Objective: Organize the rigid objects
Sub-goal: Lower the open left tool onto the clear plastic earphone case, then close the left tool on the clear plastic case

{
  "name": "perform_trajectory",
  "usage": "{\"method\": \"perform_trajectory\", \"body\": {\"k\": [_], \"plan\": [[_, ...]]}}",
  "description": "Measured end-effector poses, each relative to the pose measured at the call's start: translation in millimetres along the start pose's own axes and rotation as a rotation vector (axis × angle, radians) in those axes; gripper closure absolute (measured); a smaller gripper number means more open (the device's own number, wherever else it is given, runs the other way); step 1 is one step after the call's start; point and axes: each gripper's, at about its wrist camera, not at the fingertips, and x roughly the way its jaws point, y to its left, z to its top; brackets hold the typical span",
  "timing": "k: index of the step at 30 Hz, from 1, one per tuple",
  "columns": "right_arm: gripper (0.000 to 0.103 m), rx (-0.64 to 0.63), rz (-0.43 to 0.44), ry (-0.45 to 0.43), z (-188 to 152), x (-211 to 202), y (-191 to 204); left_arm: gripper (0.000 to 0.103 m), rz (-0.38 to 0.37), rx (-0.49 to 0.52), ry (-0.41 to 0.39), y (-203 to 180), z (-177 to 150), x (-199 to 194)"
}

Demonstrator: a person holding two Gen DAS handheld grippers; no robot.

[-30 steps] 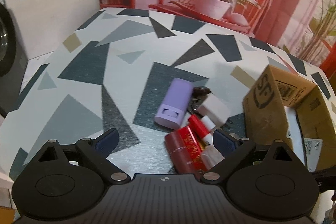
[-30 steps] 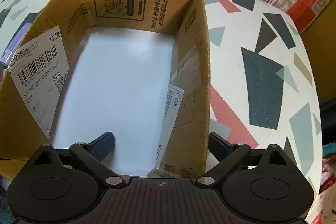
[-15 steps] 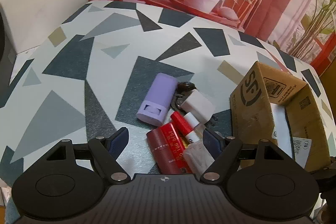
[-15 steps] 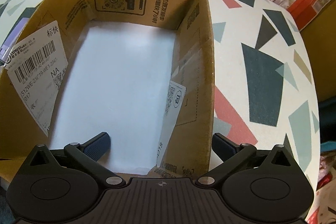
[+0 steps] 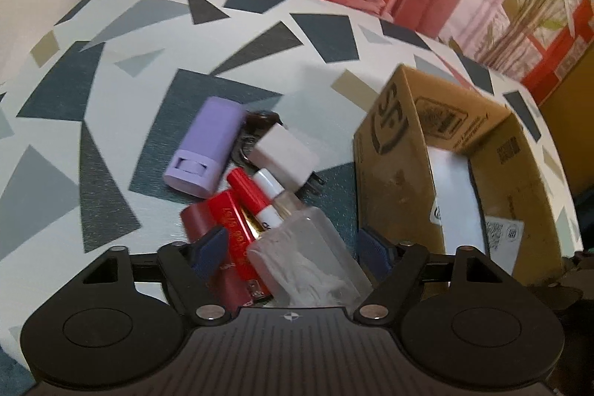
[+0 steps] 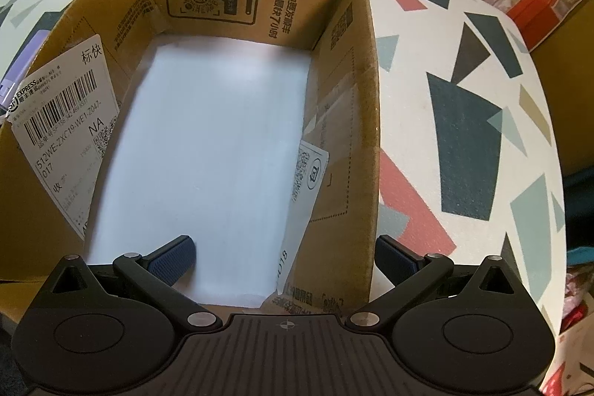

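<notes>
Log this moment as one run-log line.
left gripper: closing around clear plastic bottle | right gripper: open, straddling brown cardboard box wall | box: empty

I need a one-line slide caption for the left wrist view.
Left gripper closing around clear plastic bottle in a clutter pile beside the open cardboard box.

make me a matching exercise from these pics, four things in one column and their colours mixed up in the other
Things:
1. stick container
2. charger block
3. cardboard box
4. flat carton

Colours:
A. brown
B. red
C. lilac
D. white

Pairs: 1-C, 2-D, 3-A, 4-B
</notes>
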Motion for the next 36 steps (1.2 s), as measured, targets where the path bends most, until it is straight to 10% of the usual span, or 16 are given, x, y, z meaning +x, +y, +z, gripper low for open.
{"method": "perform_trajectory", "body": {"k": [21,36], "plan": [[0.000,0.002,0.004,-0.001,0,0,0,0.042,0.008,-0.133,-0.076,49,17,7],[0.000,0.009,0.012,-0.018,-2,-1,-1,0.024,-0.022,-0.147,-0.037,38,-6,10]]}}
